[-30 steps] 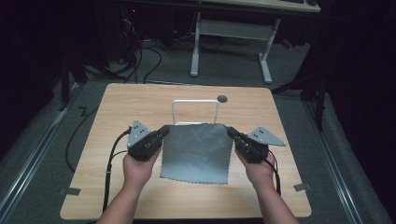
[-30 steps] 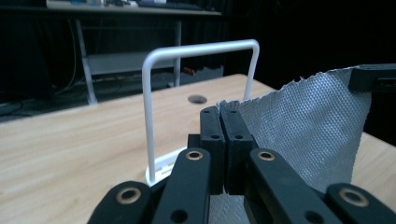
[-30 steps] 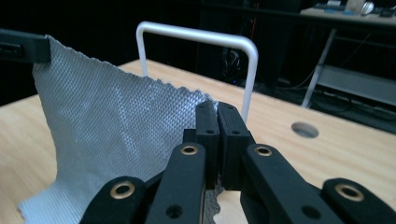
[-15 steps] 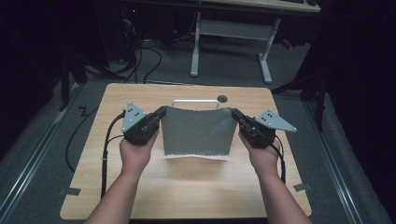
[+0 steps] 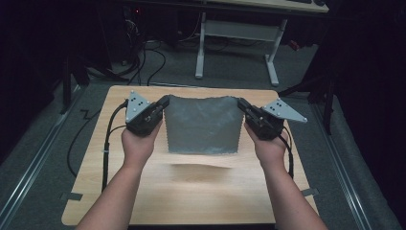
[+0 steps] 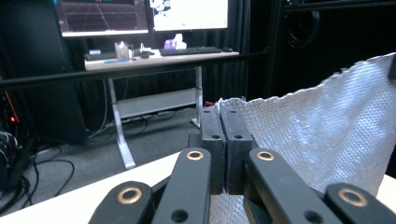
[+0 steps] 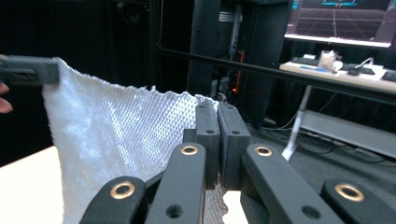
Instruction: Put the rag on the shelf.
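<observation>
both your grippers are clenched on the cloth [image 5: 202, 125]: your left gripper [image 5: 162, 106] pinches its far left corner, your right gripper [image 5: 243, 108] its far right corner. the cloth hangs between them above the table [image 5: 201, 191], top edge sagging slightly, lower edge clear of the wood. in each gripper view the jaws meet tight on the weave.

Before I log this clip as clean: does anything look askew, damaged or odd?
Nothing stands out. The grey cloth hangs evenly above the table, one top corner pinched in the left gripper and the other in the right gripper. Its top edge sags slightly; no tear shows.
</observation>
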A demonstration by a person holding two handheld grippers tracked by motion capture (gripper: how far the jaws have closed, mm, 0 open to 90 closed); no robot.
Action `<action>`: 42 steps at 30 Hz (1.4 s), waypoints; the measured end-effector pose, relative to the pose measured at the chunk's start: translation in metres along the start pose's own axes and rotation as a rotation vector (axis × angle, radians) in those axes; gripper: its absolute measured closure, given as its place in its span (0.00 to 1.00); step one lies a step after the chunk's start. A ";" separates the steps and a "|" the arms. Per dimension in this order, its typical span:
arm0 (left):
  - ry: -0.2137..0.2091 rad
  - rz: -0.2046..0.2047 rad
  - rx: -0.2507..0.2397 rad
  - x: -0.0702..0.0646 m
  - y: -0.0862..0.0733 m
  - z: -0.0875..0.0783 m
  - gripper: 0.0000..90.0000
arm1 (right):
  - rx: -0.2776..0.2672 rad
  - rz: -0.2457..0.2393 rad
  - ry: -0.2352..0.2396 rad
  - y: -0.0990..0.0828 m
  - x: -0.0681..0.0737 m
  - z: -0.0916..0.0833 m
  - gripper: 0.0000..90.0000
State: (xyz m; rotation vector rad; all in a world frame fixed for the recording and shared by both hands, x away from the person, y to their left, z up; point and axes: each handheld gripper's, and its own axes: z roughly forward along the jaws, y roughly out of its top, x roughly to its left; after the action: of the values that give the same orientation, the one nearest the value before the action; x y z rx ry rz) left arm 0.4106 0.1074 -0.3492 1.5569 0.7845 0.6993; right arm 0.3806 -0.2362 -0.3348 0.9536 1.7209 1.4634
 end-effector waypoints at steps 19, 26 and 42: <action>0.081 0.062 0.015 0.033 0.018 0.053 1.00 | 0.023 0.030 -0.026 0.015 -0.027 0.054 0.99; 0.102 0.034 0.035 0.046 0.018 0.072 1.00 | 0.041 0.041 -0.040 0.018 -0.040 0.080 0.99; 0.048 0.008 0.233 0.065 -0.011 0.118 1.00 | 0.168 0.020 -0.062 -0.004 -0.065 0.116 0.99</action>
State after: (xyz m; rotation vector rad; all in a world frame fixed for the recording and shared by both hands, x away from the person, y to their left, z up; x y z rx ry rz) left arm 0.5424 0.0913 -0.3741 1.7581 0.9222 0.6717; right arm 0.5127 -0.2356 -0.3531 1.0947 1.8150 1.3033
